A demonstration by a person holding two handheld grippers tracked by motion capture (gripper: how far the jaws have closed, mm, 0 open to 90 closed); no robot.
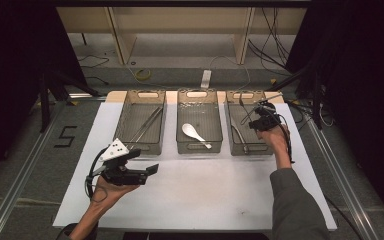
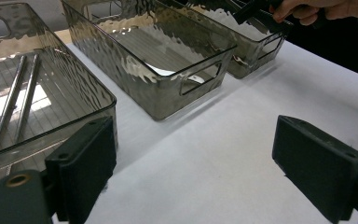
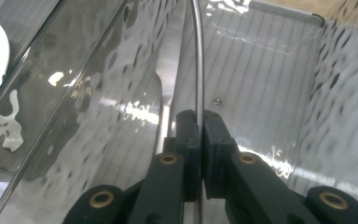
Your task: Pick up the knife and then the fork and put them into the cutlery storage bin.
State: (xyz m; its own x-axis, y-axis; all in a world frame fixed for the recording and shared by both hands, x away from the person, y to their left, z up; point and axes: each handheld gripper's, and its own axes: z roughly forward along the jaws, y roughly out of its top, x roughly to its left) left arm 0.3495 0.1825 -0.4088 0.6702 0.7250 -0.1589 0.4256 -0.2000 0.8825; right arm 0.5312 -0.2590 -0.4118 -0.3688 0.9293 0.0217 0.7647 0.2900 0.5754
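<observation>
Right fingers [image 3: 199, 122] clenched on thin metal utensil [image 3: 198, 60], long axis along bin [image 3: 261, 70]; left fingers [image 2: 193, 163] released.

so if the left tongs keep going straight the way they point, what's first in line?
Likely the bare white table cover; the open left tongs point between the left bin and the middle bin. Depth is unclear.

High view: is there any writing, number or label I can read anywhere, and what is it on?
"5": a large black figure marked on the grey floor, left of the table.
The white plate with black dots on the left gripper carries no letters or numbers.
The three clear bins show no readable labels.
</observation>
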